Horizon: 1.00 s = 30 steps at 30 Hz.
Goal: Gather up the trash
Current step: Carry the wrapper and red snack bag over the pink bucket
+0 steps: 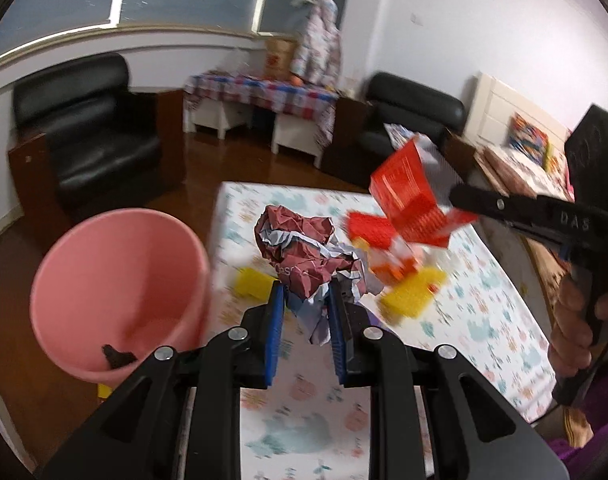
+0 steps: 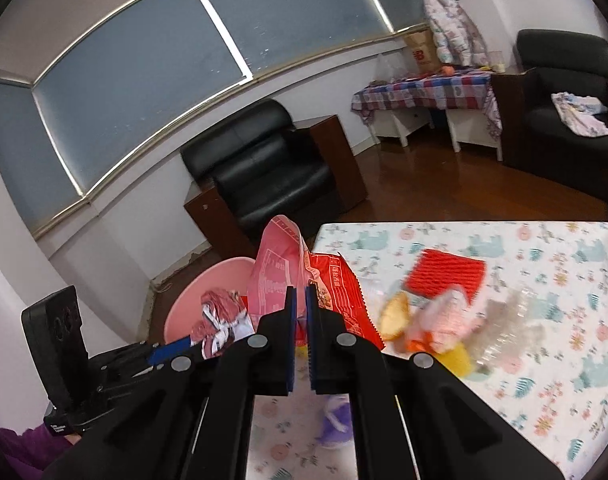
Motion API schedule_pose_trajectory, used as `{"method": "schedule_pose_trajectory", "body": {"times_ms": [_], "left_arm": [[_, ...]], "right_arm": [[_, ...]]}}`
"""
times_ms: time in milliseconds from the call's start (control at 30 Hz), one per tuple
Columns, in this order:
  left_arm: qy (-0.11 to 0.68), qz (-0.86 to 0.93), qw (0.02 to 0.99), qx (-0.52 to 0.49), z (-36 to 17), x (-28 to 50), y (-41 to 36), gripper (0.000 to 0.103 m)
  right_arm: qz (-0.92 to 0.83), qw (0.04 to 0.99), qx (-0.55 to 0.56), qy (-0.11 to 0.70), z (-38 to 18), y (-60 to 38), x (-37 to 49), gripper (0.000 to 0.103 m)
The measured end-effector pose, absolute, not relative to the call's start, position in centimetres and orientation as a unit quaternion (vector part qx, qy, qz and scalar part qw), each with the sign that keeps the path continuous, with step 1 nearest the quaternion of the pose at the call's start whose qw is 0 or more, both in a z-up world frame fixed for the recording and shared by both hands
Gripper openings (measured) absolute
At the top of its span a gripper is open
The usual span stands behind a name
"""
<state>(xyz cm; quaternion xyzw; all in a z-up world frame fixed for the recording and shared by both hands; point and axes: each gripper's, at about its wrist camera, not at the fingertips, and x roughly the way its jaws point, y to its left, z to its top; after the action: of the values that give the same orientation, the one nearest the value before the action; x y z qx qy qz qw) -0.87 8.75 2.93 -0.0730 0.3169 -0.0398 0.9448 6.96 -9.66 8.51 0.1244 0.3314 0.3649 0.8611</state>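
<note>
My left gripper (image 1: 306, 300) is clamped on a crumpled maroon-and-white paper wad (image 1: 304, 252), its blue pads pinching the wad's lower end while the bulk sticks up beyond the fingertips. My right gripper (image 2: 300, 300) has its pads drawn narrow on a red-and-pink plastic snack wrapper (image 2: 300, 276), which stands up above the fingertips. Both hang over the near left part of the table with the pastel elephant-print cloth (image 1: 484, 320). Just to the left, off the table's edge, the round pink plastic bin (image 1: 116, 292) sits on the brown floor with a small dark scrap (image 1: 118, 358) at its bottom. Farther across the cloth lie blurred yellow blocks (image 1: 412, 292), a red ridged flat piece (image 2: 448, 278) and some orange and clear bits. Beyond, a black leather armchair (image 2: 264, 168) stands by the wall.
</note>
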Motion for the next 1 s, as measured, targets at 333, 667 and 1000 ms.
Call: {"method": "schedule_pose_trajectory", "body": {"times_ms": [333,667,1000], "left_arm": [[0.284,0.064,0.949,-0.117,3.6,-2.2,15.4,0.021],[0.293,0.128,0.936,-0.144,2.6,-3.2,20.3,0.021],[0.318,0.151,0.92,-0.17,0.4,-3.3,23.0,0.021]], "right_arm": [[0.426,0.832,0.099,0.341,9.1,-1.4,7.7,0.004],[0.478,0.792,0.078,0.373,7.5,7.2,8.7,0.004],[0.479,0.767,0.075,0.42,3.7,11.4,10.0,0.004]]}}
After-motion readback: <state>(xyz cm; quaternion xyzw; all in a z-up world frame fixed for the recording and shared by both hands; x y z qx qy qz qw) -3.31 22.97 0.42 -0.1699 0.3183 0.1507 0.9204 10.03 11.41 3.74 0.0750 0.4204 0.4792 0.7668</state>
